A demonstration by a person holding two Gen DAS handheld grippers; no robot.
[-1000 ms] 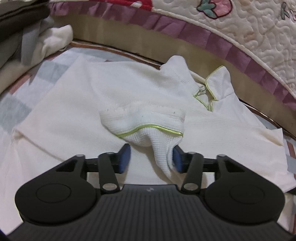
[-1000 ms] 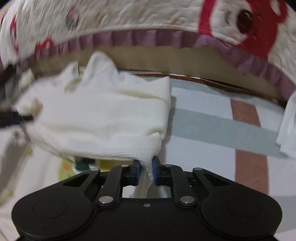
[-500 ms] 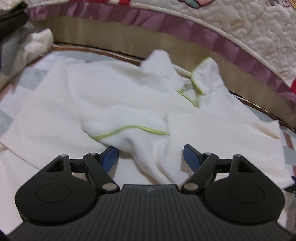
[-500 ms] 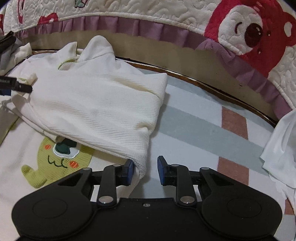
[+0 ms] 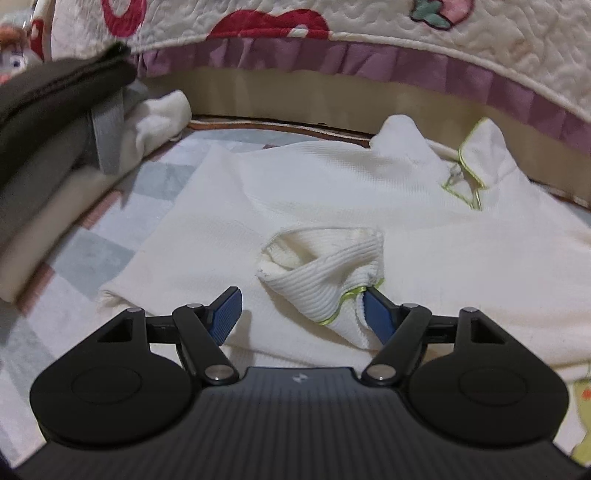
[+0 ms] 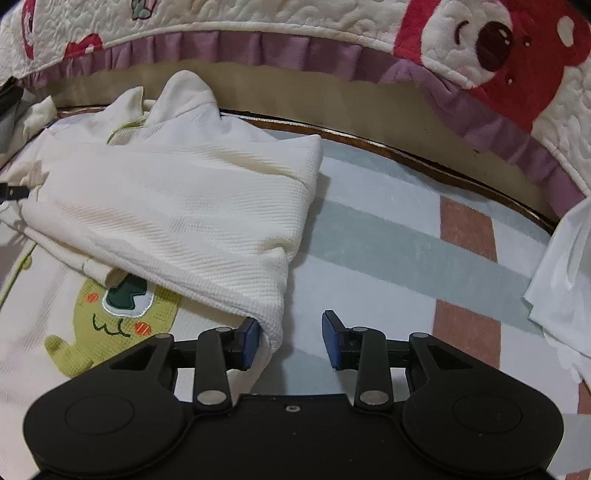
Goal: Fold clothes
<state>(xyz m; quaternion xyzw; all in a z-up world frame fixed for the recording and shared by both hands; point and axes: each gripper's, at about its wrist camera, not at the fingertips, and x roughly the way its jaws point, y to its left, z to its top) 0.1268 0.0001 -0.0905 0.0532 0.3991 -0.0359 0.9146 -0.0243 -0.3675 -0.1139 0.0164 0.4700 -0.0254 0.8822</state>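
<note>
A cream waffle-knit shirt (image 5: pixel 332 199) with lime-green piping lies spread on the striped mat. Its sleeve cuff (image 5: pixel 325 273) is bunched between the fingers of my left gripper (image 5: pixel 301 314), which is open; the cuff leans against the right pad (image 5: pixel 376 314). In the right wrist view the same shirt (image 6: pixel 184 206) is folded over, with a green cartoon patch (image 6: pixel 118 310) showing beneath the fold. My right gripper (image 6: pixel 290 339) is open, and the fold's corner rests against its left pad (image 6: pixel 249 343).
A stack of folded grey, dark and cream clothes (image 5: pixel 55 155) stands at the left. A quilted bedspread (image 6: pixel 332 33) with a purple frill hangs along the back. A white garment (image 6: pixel 561 273) lies at the right edge. Bare striped mat (image 6: pixel 388 240) lies right of the shirt.
Both grippers have opened and let go of the shirt. The folded side now lies flat on the shirt body, and the sleeve cuff has dropped between the left fingers.
</note>
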